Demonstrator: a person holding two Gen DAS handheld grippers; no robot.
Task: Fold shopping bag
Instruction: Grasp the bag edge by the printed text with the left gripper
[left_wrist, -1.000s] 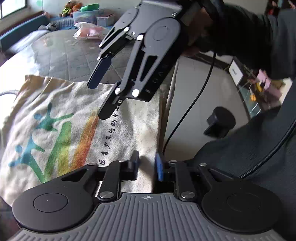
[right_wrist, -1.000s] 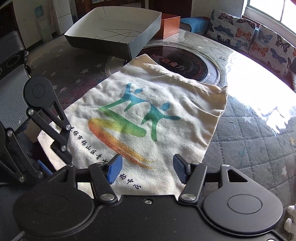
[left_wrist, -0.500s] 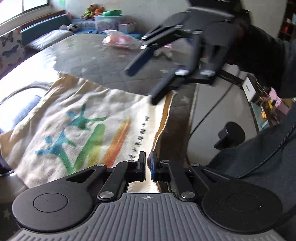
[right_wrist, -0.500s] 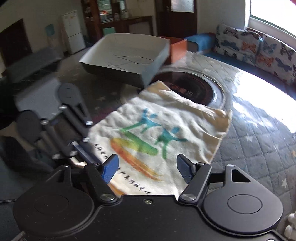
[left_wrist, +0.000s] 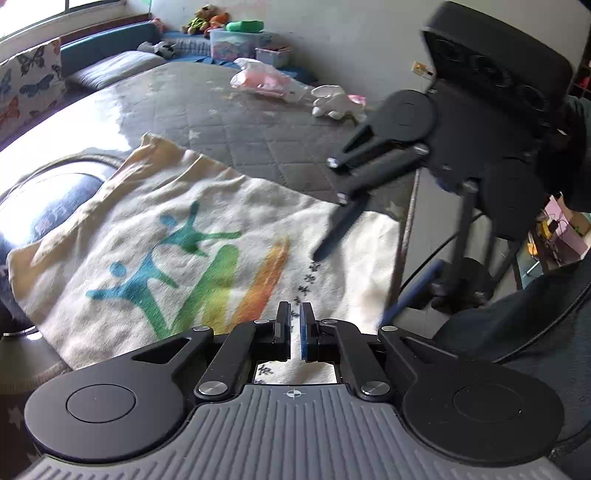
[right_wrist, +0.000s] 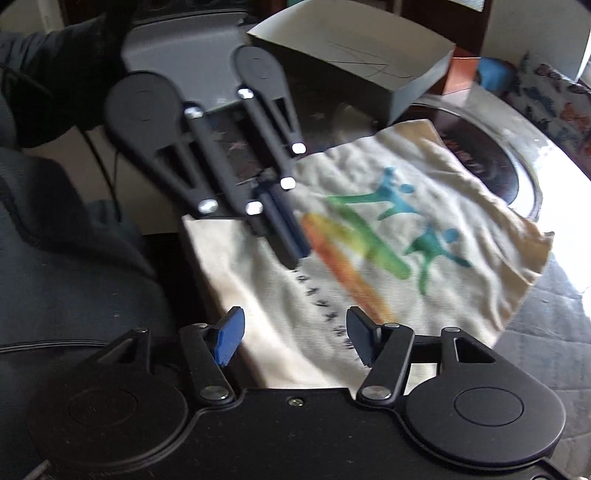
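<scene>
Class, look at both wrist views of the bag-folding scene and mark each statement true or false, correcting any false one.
1. The shopping bag lies spread on the table with its printed side up. True.
2. The left gripper has its jaws wide apart. False: they are shut, almost touching, over the bag's near edge.
3. The right gripper is open. True: its blue pads stand well apart above the bag.
4. A grey cardboard box sits on the table beyond the bag. True.
5. The bag is already folded in half. False: the whole coloured print shows, unfolded.
6. The bag is plain, with no lettering. False: a row of dark characters runs beside the print.
</scene>
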